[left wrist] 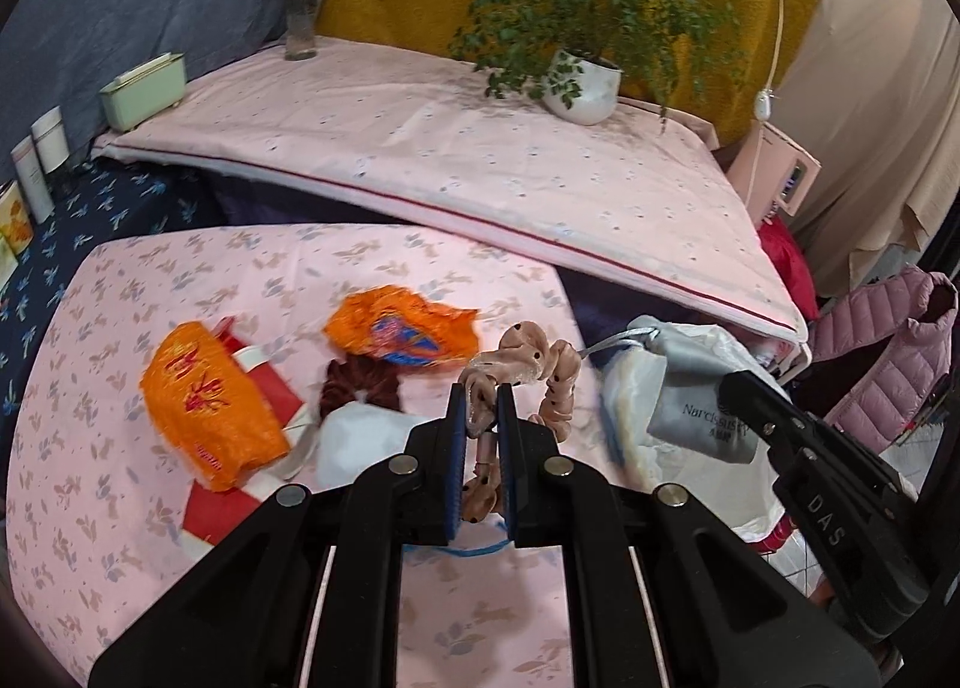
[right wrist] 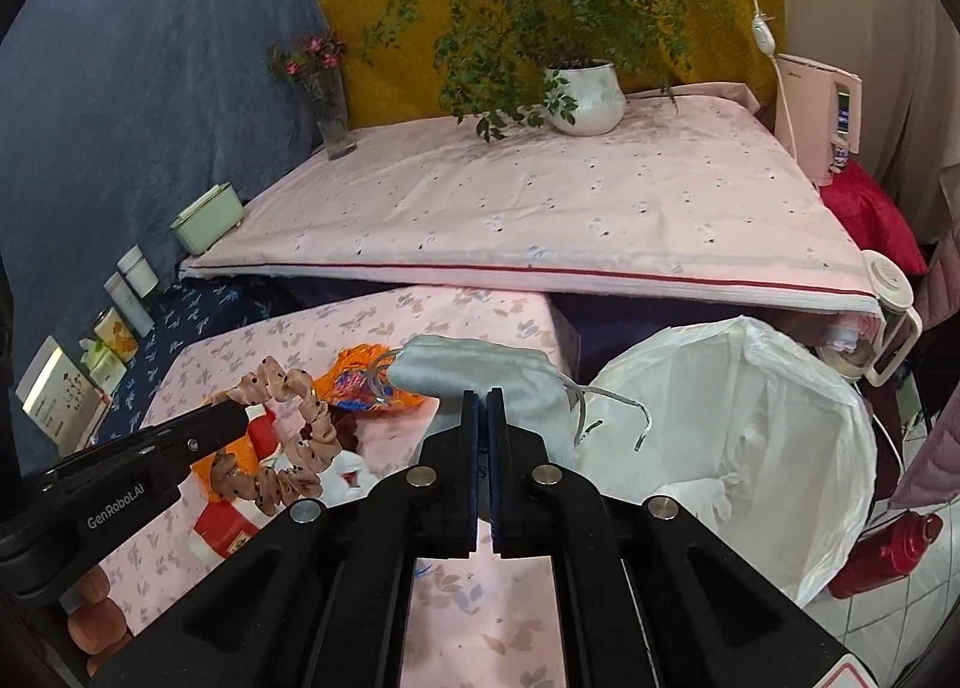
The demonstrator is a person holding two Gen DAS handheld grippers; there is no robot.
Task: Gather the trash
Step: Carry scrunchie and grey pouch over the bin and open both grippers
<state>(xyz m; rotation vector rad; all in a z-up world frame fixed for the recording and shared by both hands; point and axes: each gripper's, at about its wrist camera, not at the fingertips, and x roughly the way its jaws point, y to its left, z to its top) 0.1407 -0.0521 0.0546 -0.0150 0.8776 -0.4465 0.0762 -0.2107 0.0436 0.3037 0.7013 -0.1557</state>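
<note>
A white bin bag (right wrist: pixel 750 430) stands open just beside the right edge of the pink floral surface (left wrist: pixel 120 538), its mouth gaping toward the right tongs (right wrist: pixel 483 448). Those tongs are clamped tight on a grey drawstring pouch (right wrist: pixel 480 370), held above the surface's edge and near the bag's rim, its silver cord dangling loose toward the opening. The pouch looks soft, light and limp; a pinch on the cloth body, as here, seems sounder than one on the slippery cord.

The left tongs (left wrist: pixel 483 436) are closed on a beige dotted scrunchie (left wrist: pixel 540 370), lifted clear of the surface and hanging in a loop beside the pouch. It appears springy and nearly weightless, likely to sag or slip free unless taken across its gathered fabric.

Still lying on the surface are two crumpled orange wrappers (left wrist: pixel 210 406), a red packet (left wrist: pixel 228 502) partly under one of them, a dark red scrunchie (left wrist: pixel 360 382) and a white tissue (left wrist: pixel 360 436). All look thin and crushable, best nipped at a raised fold. Judging by the pile, collection is only partly done.
</note>
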